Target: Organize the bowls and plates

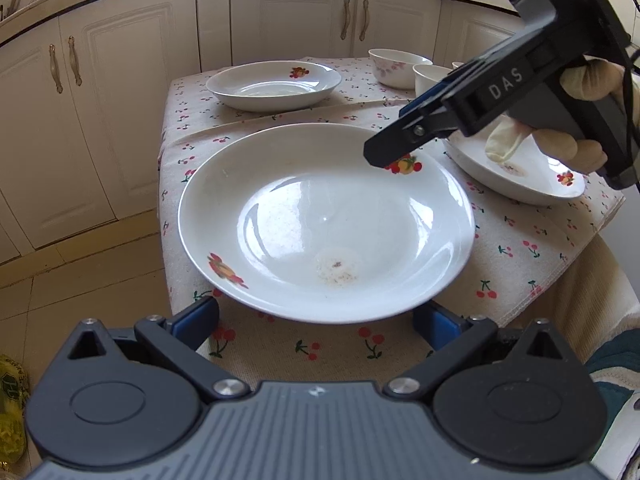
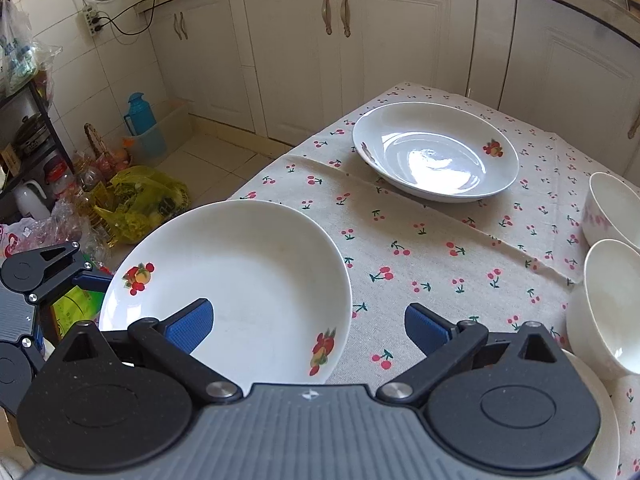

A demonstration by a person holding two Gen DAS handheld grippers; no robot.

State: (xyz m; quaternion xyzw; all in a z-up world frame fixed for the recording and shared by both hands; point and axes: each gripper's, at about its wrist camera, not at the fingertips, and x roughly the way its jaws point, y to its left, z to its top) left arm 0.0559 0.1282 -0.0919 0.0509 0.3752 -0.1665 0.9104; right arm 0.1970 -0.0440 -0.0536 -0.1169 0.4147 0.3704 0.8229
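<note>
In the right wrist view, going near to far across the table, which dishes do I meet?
Near plate with fruit prints → plain white bowl → pink-flowered bowl → far plate by the cabinets.

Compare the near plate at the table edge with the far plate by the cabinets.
The near plate juts past the table edge; the far plate lies fully on the cloth. The near plate has faint residue in its well; the far plate looks clean. Both are white, deep, with fruit motifs on the rim.
</note>
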